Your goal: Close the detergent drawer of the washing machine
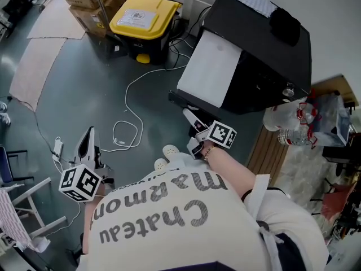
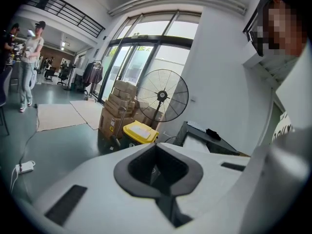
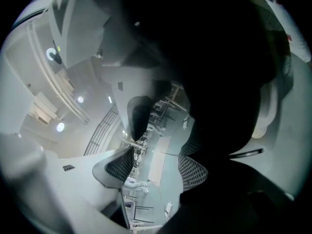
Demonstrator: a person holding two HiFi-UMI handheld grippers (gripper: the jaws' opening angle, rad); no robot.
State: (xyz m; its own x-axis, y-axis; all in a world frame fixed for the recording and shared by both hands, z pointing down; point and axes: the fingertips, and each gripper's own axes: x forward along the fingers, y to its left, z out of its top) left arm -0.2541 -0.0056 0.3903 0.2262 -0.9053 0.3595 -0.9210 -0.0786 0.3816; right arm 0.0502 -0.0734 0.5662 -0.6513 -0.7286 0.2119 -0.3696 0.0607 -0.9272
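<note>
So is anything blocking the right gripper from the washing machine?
Nothing visible does. The right gripper, jaws open and empty, hangs right beside the dark lower edge of the washing machine. The white cable lies off to its left.

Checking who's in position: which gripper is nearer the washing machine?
Right. The right gripper sits just in front of the washing machine; the left gripper is far off, over the floor.

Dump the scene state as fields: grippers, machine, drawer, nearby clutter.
left gripper: fingers together, empty, away from machine
right gripper: fingers apart, empty, close to machine's front
machine: black-and-white box-shaped washing machine, upper right of head view
detergent drawer: likely the black ledge jutting at the front, unsure
nearby: yellow-lidded black bin, white cable
</note>
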